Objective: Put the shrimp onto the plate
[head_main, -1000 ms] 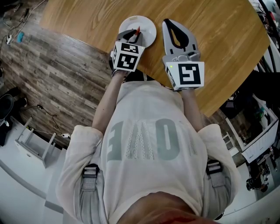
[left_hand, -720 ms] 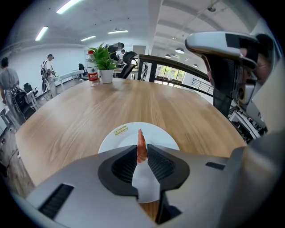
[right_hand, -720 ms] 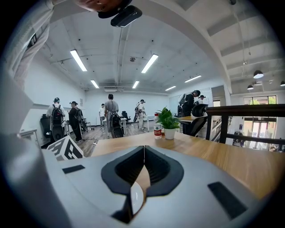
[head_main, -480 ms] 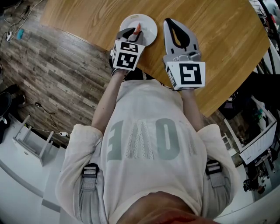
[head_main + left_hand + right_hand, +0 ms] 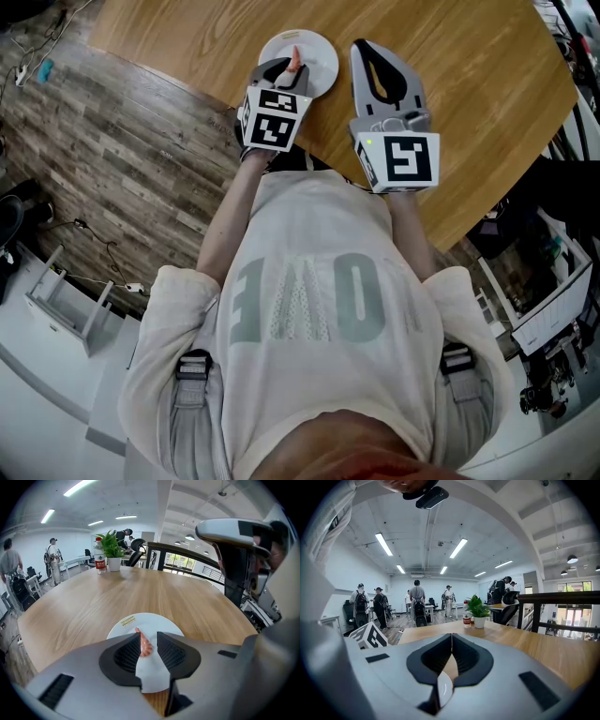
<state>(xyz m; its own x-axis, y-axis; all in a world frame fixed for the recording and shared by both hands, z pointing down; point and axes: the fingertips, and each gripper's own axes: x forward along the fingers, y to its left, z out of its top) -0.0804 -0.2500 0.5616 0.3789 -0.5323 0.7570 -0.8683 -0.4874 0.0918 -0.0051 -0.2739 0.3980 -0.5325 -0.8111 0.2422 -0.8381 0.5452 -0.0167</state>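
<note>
Poised over the white plate [image 5: 320,49] at top centre of the head view with the left gripper [image 5: 286,66], close to the near edge of the table [image 5: 469,75]. Down in the lower middle of the left gripper view: jaws parted a touch around the shrimp [image 5: 145,647], pink and leaning on the left-hand jaw, a sliver of plate showing on its other side, so not clamped, and hard to tell whether touching the plate yet. Just right of the plate, over the wood, the right gripper [image 5: 365,45], jaws pressed together at the tips on nothing.
</note>
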